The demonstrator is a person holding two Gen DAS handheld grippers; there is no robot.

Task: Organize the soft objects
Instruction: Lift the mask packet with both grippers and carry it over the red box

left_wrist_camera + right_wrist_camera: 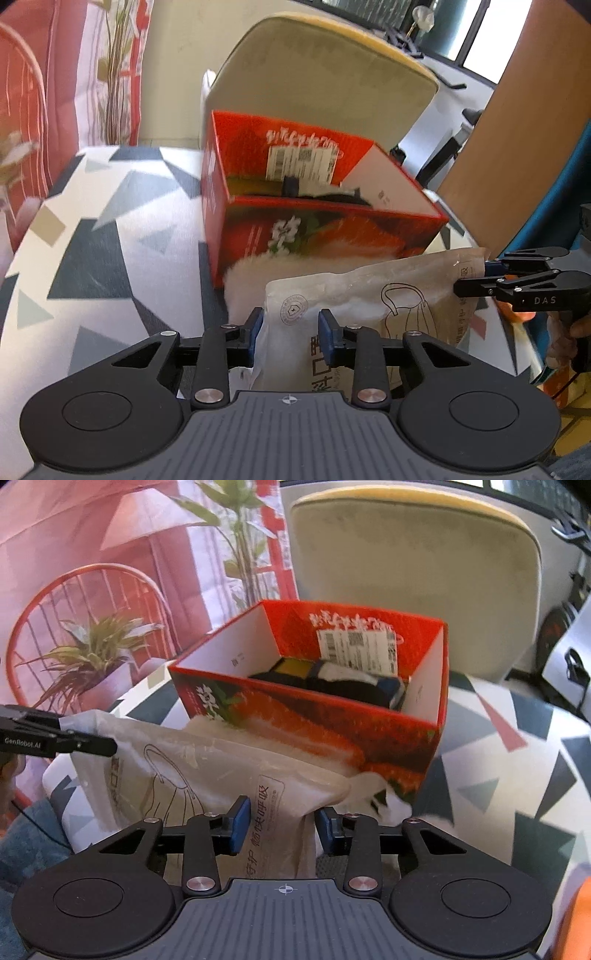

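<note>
A pale plastic mask bag, printed with a line drawing, hangs between both grippers just in front of a red cardboard box. My left gripper is shut on the bag's left end. My right gripper is shut on its right end. Behind and under the bag a white fluffy item rests against the box front. Dark soft items lie inside the box below a white label.
A table with a grey, white and blue triangle-print cloth bears the box. A beige chair back stands behind it. A pink printed backdrop with plants is at the left, a wooden panel at the right.
</note>
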